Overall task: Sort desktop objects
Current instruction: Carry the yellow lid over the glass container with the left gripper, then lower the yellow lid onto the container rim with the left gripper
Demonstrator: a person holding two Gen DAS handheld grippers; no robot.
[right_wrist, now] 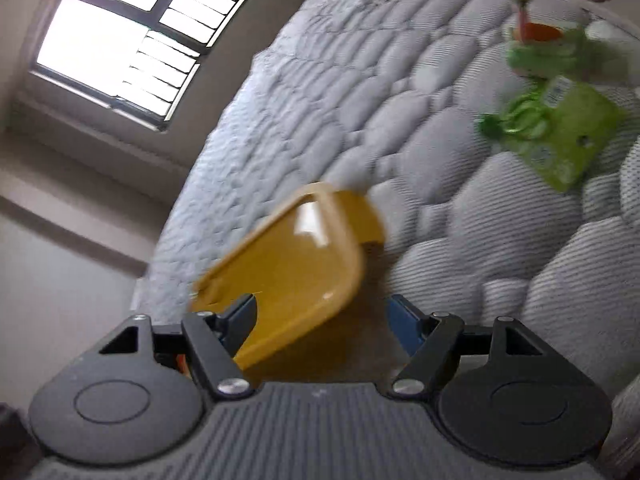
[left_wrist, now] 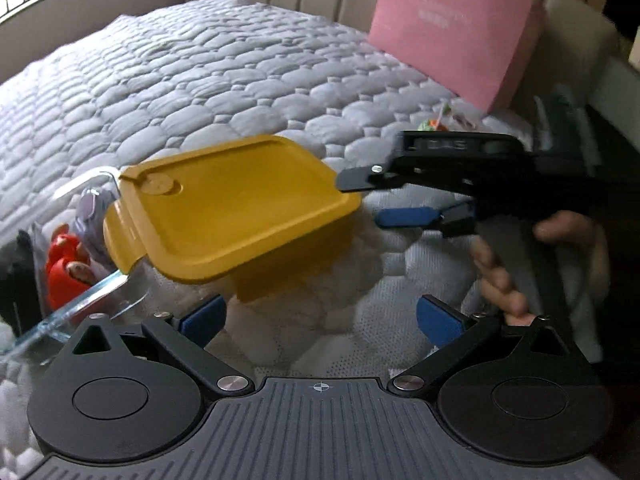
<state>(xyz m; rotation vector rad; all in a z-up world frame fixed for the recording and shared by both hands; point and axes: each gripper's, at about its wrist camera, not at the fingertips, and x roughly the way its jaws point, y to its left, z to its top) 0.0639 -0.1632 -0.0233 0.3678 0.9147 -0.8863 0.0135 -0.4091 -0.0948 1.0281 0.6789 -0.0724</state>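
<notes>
Both grippers stand wide open and hold nothing: the left gripper (left_wrist: 320,316) hovers over the quilted grey mattress (left_wrist: 192,80), and the right gripper (right_wrist: 322,316) has its pads spread, its tips just beside the mustard-yellow rectangular plastic lid (left_wrist: 232,208). That one lid lies askew across the one clear glass container (left_wrist: 86,296), near the mattress's front edge, with red and purple items inside. To seat it well, likely square the lid over the rim before pressing. Farther off lie two green packets (right_wrist: 560,136), and one pink paper bag (left_wrist: 452,28) at the far edge.
</notes>
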